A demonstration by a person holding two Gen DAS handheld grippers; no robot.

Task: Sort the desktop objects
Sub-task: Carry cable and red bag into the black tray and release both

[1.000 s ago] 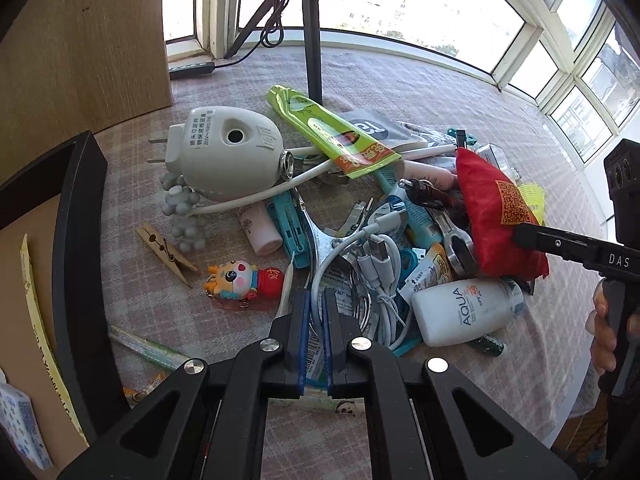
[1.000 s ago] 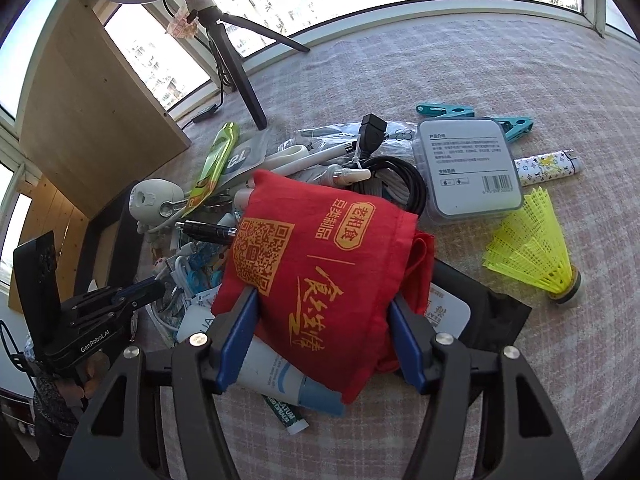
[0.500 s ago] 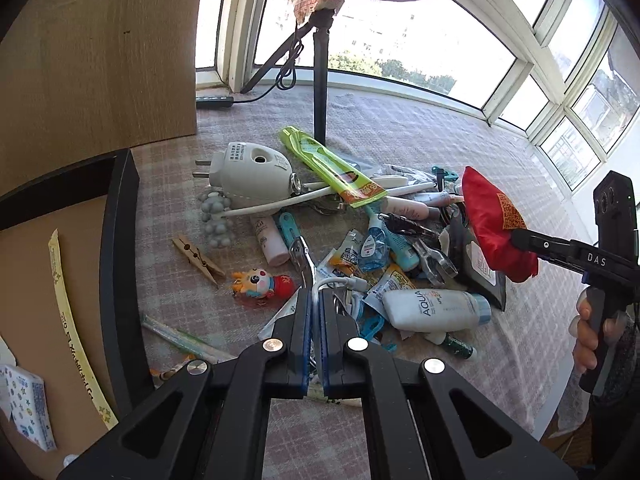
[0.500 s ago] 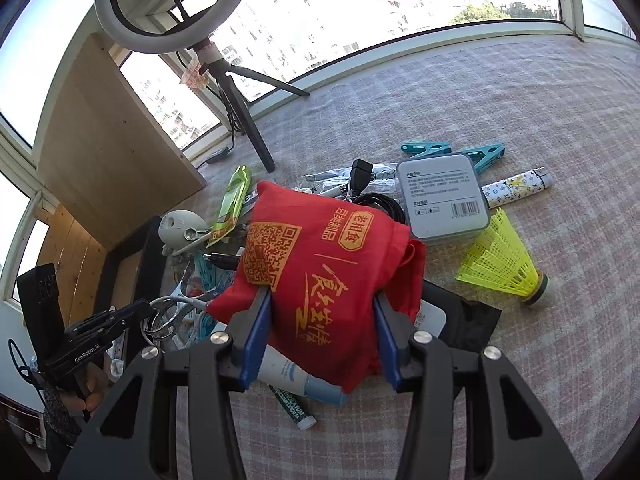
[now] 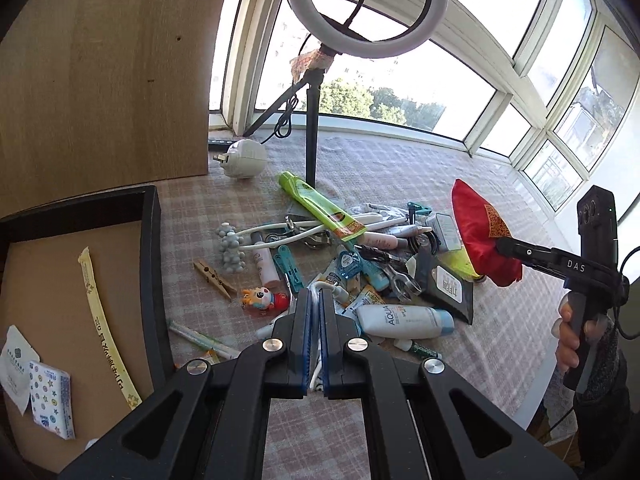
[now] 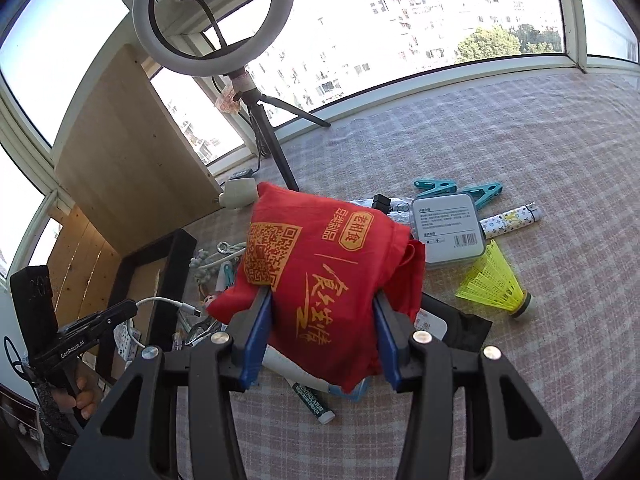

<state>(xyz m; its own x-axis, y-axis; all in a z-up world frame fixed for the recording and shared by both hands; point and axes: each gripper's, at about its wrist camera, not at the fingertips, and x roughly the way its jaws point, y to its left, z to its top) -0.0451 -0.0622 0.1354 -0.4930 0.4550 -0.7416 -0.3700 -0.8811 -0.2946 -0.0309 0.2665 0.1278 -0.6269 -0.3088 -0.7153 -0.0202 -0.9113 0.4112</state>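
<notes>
Left hand-held gripper [image 5: 315, 312] clamped tight on white cable [image 6: 160, 301]; right hand-held gripper [image 6: 322, 328] pinches red cloth bag [image 6: 320, 264], lifted above table [image 6: 520, 380] clutter.

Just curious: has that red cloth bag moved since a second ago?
Yes. The red bag, pinched in the right tool, has gone up off the pile; the white tube on the table now sits farther beneath it.

your table [image 5: 400, 160] wears a pink checked cloth. on it lie a ring light tripod [image 5: 312, 136], a white plug-in device [image 5: 245, 159], a wooden clothespin [image 5: 212, 278], an aqua bottle [image 5: 404, 321], a yellow shuttlecock [image 6: 498, 282] and a black-rimmed tray [image 5: 154, 264] (at the left edge).
</notes>
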